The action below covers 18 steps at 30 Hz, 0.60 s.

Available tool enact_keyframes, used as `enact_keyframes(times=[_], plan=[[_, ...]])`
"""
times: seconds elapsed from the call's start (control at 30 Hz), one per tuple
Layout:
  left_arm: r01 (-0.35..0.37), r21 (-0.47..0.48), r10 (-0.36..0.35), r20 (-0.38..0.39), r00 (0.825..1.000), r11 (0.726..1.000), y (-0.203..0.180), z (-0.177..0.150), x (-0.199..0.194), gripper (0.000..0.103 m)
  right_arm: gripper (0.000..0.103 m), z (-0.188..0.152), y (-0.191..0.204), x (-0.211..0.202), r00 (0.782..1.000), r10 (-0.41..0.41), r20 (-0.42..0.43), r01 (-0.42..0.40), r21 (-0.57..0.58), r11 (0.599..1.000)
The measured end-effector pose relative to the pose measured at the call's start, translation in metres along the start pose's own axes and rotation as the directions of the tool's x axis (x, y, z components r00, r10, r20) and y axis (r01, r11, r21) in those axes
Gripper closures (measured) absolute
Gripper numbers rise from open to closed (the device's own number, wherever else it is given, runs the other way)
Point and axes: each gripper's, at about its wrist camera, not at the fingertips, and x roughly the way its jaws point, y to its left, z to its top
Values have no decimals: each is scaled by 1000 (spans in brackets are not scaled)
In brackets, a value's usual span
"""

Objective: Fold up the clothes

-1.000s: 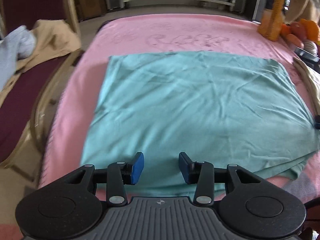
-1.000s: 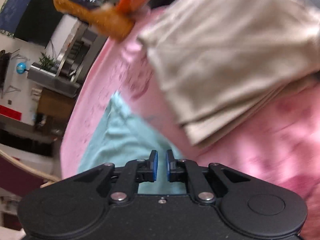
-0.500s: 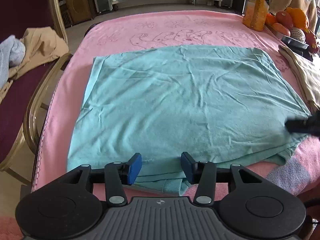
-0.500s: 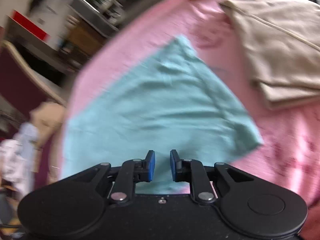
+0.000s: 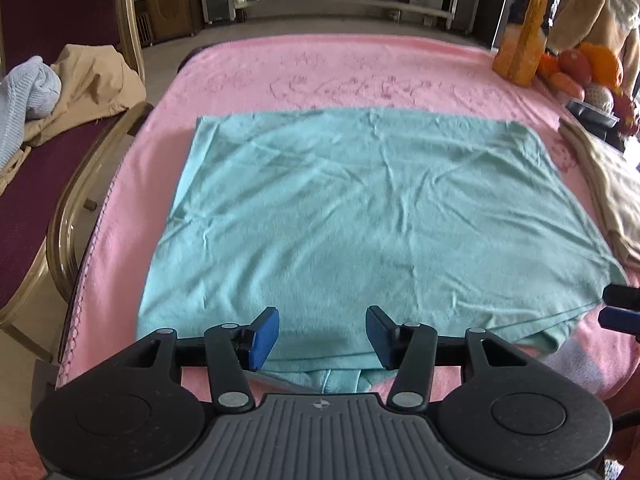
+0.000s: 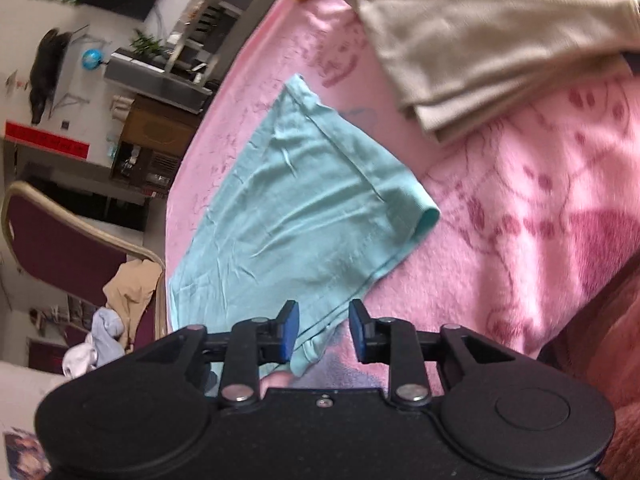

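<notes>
A teal garment lies flat, folded into a rough square, on a pink blanket. My left gripper is open over its near edge, nothing between the blue pads. In the right wrist view the same teal garment shows with its near right corner just ahead of my right gripper, which is open and holds nothing. The right gripper's fingertips peek in at the right edge of the left wrist view, beside the garment's right corner.
A folded beige garment lies to the right of the teal one. A maroon chair with beige and light blue clothes stands left. An orange bottle and fruit sit at the far right corner.
The right gripper has opened from nearly shut and swung toward the teal garment's right corner. The left gripper stayed open, with its view settling lower over the near edge.
</notes>
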Motion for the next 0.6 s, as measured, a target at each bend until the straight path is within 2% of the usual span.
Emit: enact_keyframes(times=[0.13,0.27,0.4,0.6], plan=[[-5,2,5,-23,1000,1000,0,-1,6,52,60,1,0,6,1000,7,-11,-6,65,998],[-10,5,10,-33,999,1000,0,-1,9,50,60,-1,2,24,998,8,-62,2,145,990],[-12,5,12,-36,999,1000,0,-1,10,49,59,-6,6,35,998,19,-67,-7,166,986],[-11,0,11,-39,999,1000,1,0,11,48,58,-14,-5,40,992,113,-51,-98,238,966]])
